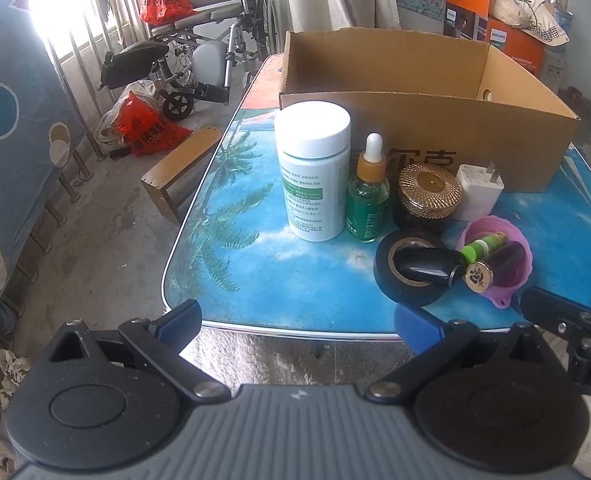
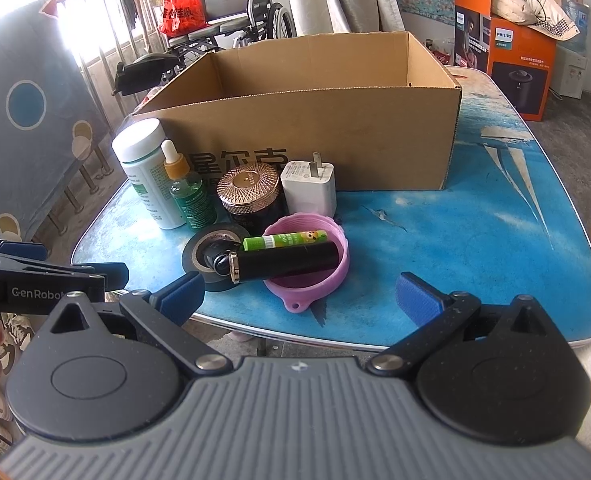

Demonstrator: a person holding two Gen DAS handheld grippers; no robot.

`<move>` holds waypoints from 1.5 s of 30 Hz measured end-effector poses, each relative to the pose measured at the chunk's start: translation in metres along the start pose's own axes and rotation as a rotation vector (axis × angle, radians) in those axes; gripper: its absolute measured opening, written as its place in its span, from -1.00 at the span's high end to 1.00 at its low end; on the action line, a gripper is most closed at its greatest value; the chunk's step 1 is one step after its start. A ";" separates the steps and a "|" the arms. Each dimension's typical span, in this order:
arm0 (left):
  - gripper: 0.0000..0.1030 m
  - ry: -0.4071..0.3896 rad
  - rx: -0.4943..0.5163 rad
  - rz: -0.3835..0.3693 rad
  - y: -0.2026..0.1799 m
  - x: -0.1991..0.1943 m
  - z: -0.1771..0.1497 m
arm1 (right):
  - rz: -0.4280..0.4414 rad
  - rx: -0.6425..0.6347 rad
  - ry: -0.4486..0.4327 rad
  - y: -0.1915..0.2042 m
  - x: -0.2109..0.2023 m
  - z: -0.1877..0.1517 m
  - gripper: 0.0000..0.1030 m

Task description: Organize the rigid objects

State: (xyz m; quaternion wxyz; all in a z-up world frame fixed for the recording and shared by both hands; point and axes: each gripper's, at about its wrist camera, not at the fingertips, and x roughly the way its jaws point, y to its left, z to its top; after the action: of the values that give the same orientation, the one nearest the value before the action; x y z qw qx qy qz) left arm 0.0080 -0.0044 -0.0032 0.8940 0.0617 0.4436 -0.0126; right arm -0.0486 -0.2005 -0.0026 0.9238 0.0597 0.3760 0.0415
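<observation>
Both claws hang just off the near edge of the tabletop, spread wide with nothing between the blue pads: the left claw faces the bottles, the right claw faces the pink cup, apparently poised to begin picking.

Nearest the cardboard box's front wall, in a row, stand a white pill bottle, a green dropper bottle, a dark jar with a gold patterned lid and a white charger plug, all upright and close together. In front of that row, further from the box, lies a roll of black tape with a small black object resting across its hole. Beside it the pink cup carries a green tube and a dark cylinder laid across its rim. Everything is clustered before the box, likely staged for loading; the box, open-topped, seems empty as far as its interior shows.

That tabletop has a glossy blue printed surface with palm trees and a metal rim. Beyond the box stand a wheelchair with a red bag, curtains, and orange cartons to its right.
</observation>
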 end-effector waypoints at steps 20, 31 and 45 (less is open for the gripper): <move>-0.82 -0.186 0.165 -0.308 -0.036 -0.009 0.007 | 0.280 0.359 -0.029 -0.069 0.007 0.012 -0.76; -0.04 -0.158 0.261 -0.403 -0.060 -0.005 0.004 | 0.493 0.573 0.154 -0.068 0.054 0.003 -0.02; 0.30 -0.074 0.329 -0.404 -0.085 0.006 0.003 | 0.556 0.676 0.202 -0.080 0.084 -0.007 0.23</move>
State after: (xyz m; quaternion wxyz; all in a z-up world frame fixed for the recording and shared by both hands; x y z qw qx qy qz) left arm 0.0080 -0.0888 -0.0146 0.8671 0.1159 0.4058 -0.2649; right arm 0.0089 -0.2693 -0.0773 0.7648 0.4525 0.4265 0.1686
